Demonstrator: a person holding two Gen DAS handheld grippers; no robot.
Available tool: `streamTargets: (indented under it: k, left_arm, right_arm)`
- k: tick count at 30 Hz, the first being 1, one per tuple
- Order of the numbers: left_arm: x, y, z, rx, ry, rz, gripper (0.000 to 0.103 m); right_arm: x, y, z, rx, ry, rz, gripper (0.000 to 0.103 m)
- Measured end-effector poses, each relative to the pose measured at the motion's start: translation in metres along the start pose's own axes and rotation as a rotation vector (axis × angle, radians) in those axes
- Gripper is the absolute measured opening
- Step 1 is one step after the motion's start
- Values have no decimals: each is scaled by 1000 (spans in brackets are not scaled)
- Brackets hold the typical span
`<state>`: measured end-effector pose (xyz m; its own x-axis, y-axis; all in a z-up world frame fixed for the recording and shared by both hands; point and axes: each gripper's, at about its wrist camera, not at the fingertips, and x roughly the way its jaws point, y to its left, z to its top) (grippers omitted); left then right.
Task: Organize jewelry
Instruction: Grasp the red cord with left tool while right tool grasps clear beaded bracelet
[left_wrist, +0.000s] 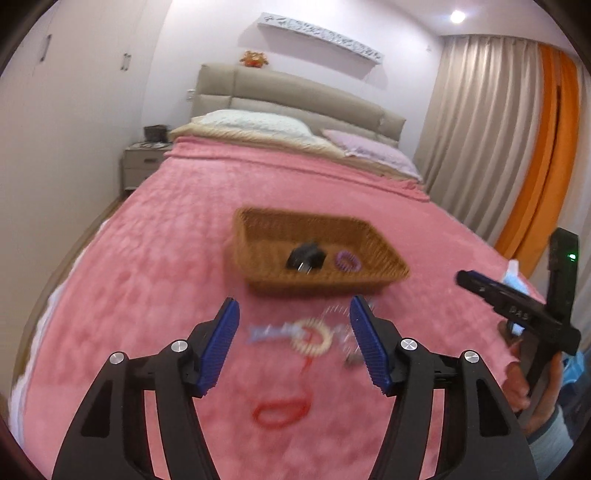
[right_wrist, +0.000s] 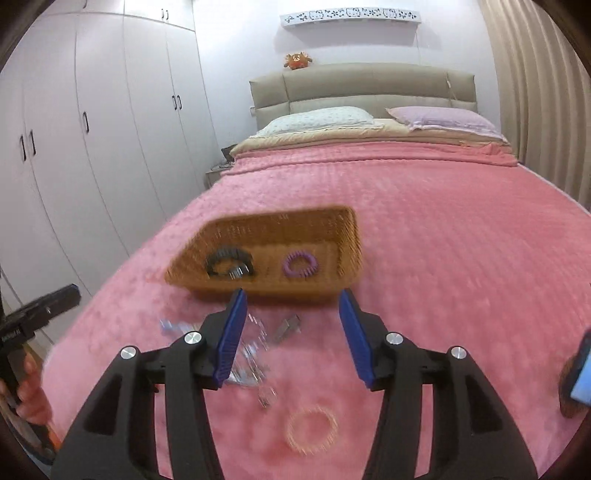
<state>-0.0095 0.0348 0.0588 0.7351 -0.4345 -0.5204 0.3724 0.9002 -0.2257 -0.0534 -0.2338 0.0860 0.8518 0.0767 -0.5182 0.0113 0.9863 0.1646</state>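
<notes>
A wicker basket (left_wrist: 384, 254) (right_wrist: 347, 240) sits on the pink bedspread. It holds a black bracelet (left_wrist: 306, 255) (right_wrist: 229, 263) and a purple coil ring (left_wrist: 347, 260) (right_wrist: 300, 264). In front of it lie a cream bead bracelet (left_wrist: 311, 337) (right_wrist: 312, 430), a red cord (left_wrist: 280, 410), a blue-and-white piece (left_wrist: 269, 331) (right_wrist: 173, 327), a silver chain (right_wrist: 255, 362) and a small metal clip (right_wrist: 286, 327). My left gripper (left_wrist: 293, 314) is open and empty above the cream bracelet. My right gripper (right_wrist: 293, 306) is open and empty above the chain and clip.
The bed (right_wrist: 443, 236) has pillows (right_wrist: 321, 119) and a headboard at the far end. A nightstand (left_wrist: 142, 162) stands to its left, wardrobes (right_wrist: 92, 147) along the left wall, curtains (left_wrist: 480, 129) on the right. The right gripper's body (left_wrist: 517, 314) shows at the right of the left wrist view.
</notes>
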Motion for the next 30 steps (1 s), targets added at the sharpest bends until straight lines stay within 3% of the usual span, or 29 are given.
streamTargets:
  k: [5, 10, 14, 19, 20, 21, 23, 25, 27, 30]
  left_arm:
    - [19, 25, -46, -88, 106, 19, 61]
    - [41, 41, -72, -152, 196, 54, 58]
    - [52, 39, -76, -125, 213, 93, 57]
    - [68, 16, -79, 1, 260, 226, 57]
    - [71, 10, -80, 35, 264, 260, 54]
    - [72, 6, -81, 54, 264, 271, 46]
    - [71, 1, -81, 74, 262, 252, 31]
    - [71, -5, -83, 105, 256, 256, 25]
    - [69, -9, -84, 119, 244, 247, 7]
    - [67, -12, -85, 120, 222, 238, 3]
  right_arm:
    - [17, -15, -55, 27, 101, -45, 49]
    - [36, -32, -79, 84, 193, -65, 46]
    - [44, -30, -81, 62, 210, -80, 45]
    - [54, -16, -89, -12, 232, -152, 36]
    - [55, -15, -91, -24, 232, -161, 34]
    - [54, -14, -92, -37, 232, -170, 32]
    - [55, -9, -93, -69, 227, -176, 23]
    - [54, -5, -95, -95, 223, -169, 12]
    - [53, -1, -96, -119, 219, -168, 10]
    - [48, 4, -97, -141, 191, -129, 9]
